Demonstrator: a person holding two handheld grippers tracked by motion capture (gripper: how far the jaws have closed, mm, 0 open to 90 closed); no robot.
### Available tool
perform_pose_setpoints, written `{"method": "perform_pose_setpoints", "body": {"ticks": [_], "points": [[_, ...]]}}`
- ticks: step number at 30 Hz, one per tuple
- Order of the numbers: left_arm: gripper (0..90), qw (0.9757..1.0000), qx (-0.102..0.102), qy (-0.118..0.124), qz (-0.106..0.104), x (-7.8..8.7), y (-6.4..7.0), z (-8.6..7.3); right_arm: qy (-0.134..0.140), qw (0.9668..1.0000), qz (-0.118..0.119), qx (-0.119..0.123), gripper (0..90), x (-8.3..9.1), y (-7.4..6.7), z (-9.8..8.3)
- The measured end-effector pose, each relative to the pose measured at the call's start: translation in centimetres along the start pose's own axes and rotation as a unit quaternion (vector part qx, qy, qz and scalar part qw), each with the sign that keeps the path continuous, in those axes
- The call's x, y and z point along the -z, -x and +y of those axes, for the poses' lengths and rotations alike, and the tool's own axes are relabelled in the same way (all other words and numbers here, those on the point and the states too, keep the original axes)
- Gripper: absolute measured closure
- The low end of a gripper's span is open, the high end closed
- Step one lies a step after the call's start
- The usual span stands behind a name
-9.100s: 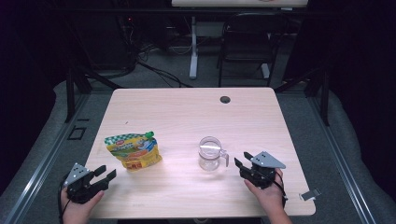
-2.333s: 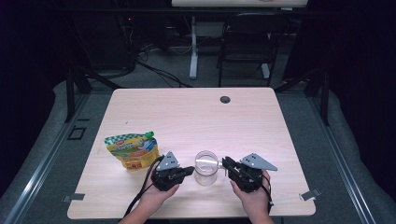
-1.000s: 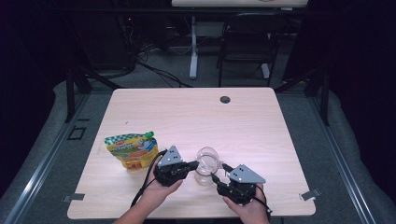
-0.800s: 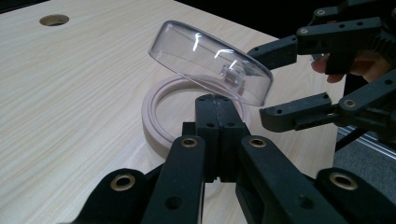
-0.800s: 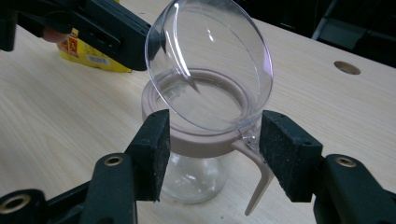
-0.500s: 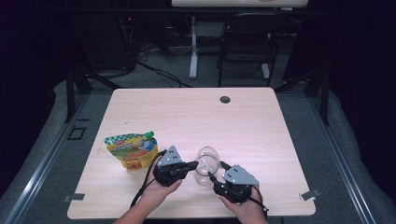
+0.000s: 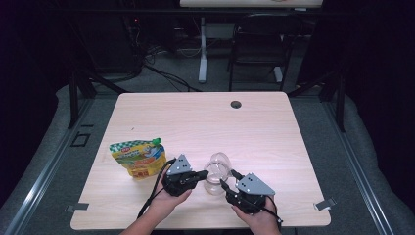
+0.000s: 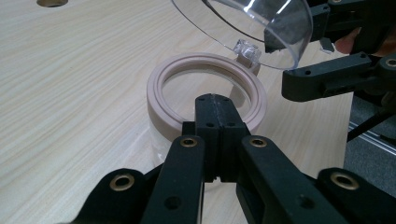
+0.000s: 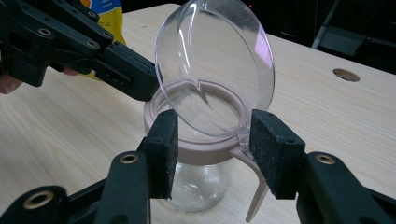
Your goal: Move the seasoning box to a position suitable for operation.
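Note:
A clear glass jar [image 7: 214, 182] with a beige collar [image 9: 205, 151] stands near the table's front edge. Its clear hinged lid [image 9: 219, 60] is tilted up. My left gripper [image 7: 204, 174] is shut, and its joined tips [image 8: 215, 100] rest against the collar's [image 8: 156, 88] near rim under the raised lid [image 8: 243, 18]. My right gripper [image 9: 215, 135] comes from the jar's other side. Its jaws have just been closing, with one pad [image 9: 163, 140] on each side of the collar, and I see no firm press. A thin beige handle [image 9: 254, 186] hangs by its right pad.
A yellow and green snack pouch [image 7: 137, 157] lies left of the left hand. A round cable hole [image 7: 236, 104] sits near the table's far edge. Behind the table are a chair [image 7: 259, 44] and cables on the floor.
Both hands came in from the front corners to the jar, and the lid has swung up. Over the last second the right gripper edged left and its jaws narrowed around the collar.

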State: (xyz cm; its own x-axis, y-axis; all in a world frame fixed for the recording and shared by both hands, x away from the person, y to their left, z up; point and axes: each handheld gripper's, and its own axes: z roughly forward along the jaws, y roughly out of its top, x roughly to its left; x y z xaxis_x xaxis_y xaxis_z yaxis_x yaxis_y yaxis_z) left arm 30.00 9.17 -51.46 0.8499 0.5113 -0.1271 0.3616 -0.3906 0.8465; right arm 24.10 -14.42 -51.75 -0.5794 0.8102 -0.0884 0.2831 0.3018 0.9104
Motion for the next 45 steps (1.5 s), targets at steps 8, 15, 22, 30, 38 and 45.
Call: {"method": "perform_pose_setpoints", "body": {"ticks": [8,15,22,30,38,45], "points": [[90.0,1.0,0.0,0.001,-0.001,0.0,0.0,0.0,0.003,0.9998,-0.001,-0.019,53.9,0.4,0.5,-0.1],[90.0,1.0,0.0,0.001,0.0,0.0,0.0,0.0,0.004,0.9993,-0.006,-0.035,57.4,0.8,1.0,-0.5],[90.0,1.0,0.0,0.001,0.0,0.0,0.0,0.0,0.001,0.9983,-0.01,-0.057,59.9,1.1,1.7,-0.8],[89.9,1.0,0.001,0.001,0.0,0.0,0.0,0.0,-0.001,0.997,-0.003,-0.077,57.8,1.0,1.7,-0.8],[85.8,1.0,-0.001,-0.004,0.003,0.2,0.2,0.0,-0.003,0.9969,-0.007,-0.079,60.1,0.6,1.9,-0.8],[83.7,0.9998,0.004,0.002,0.02,1.6,-0.2,-0.5,-0.005,0.9946,-0.007,-0.104,66.6,0.6,3.0,-0.9]]}}
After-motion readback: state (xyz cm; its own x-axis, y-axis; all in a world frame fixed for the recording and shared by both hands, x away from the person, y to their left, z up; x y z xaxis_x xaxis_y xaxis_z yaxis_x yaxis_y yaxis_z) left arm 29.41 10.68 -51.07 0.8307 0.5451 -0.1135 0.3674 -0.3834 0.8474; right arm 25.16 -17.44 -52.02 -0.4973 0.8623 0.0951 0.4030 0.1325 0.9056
